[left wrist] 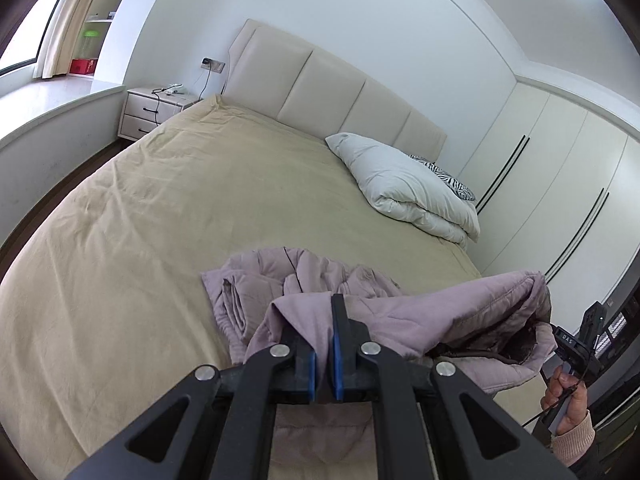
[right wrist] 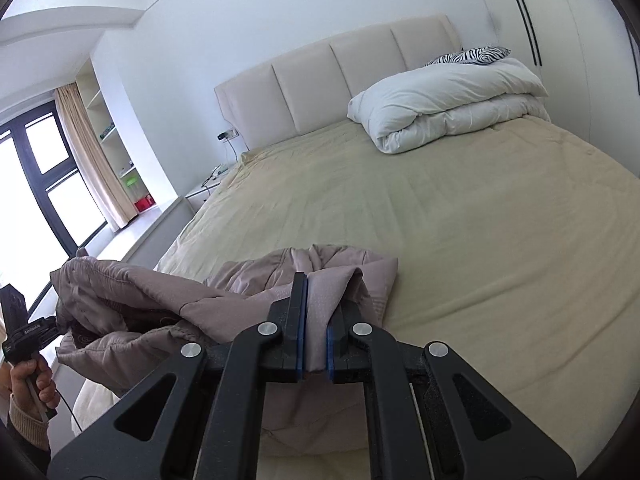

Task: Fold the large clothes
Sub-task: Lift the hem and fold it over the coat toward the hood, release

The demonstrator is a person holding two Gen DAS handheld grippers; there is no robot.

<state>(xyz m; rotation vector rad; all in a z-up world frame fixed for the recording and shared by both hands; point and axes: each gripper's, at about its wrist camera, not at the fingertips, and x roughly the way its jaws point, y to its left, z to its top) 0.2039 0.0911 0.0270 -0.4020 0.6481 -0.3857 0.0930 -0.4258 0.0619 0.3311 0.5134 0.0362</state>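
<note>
A mauve padded jacket (left wrist: 420,312) is held up over the near edge of the bed, its far part bunched on the beige sheet (left wrist: 160,208). My left gripper (left wrist: 322,316) is shut on a fold of the jacket. My right gripper (right wrist: 320,300) is shut on another fold of the jacket (right wrist: 160,300). In the left wrist view the right gripper (left wrist: 576,348) shows at the jacket's right end. In the right wrist view the left gripper (right wrist: 24,332) shows at its left end. The jacket's dark lining gapes open between them.
A folded white duvet (left wrist: 412,188) and a zebra-print pillow (left wrist: 448,176) lie at the head of the bed by the padded headboard (left wrist: 328,88). A white nightstand (left wrist: 152,110) stands left of the bed. Wardrobe doors (left wrist: 560,168) line the right wall. A window (right wrist: 44,184) is at left.
</note>
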